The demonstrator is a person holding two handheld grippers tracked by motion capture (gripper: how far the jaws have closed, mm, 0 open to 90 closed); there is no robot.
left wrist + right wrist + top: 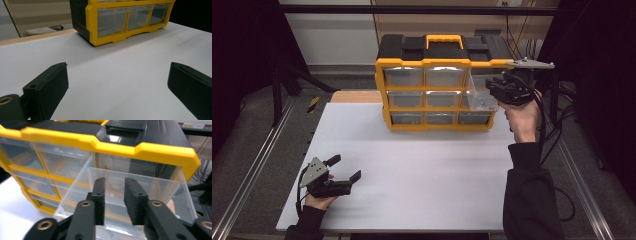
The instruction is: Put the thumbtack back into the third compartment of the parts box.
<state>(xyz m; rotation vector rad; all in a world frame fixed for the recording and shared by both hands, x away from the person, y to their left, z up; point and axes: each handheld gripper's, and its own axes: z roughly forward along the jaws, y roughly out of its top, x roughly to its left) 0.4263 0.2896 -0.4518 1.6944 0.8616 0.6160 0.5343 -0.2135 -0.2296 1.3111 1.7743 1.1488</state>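
A yellow and black drawer organizer with clear drawers stands at the far middle of the white table. Its top right clear drawer is pulled out and tips forward. My right gripper is at that drawer's front. In the right gripper view its jaws stand a little apart over the drawer, and the pads press on nothing. My left gripper rests low at the near left of the table, wide open and holding nothing. The left gripper view shows bare table between its jaws, with the organizer beyond.
Metal rails run along both sides of the table. A black frame post stands at the far left. Cables hang at the right near the person's sleeve. A wooden strip lies behind the white top.
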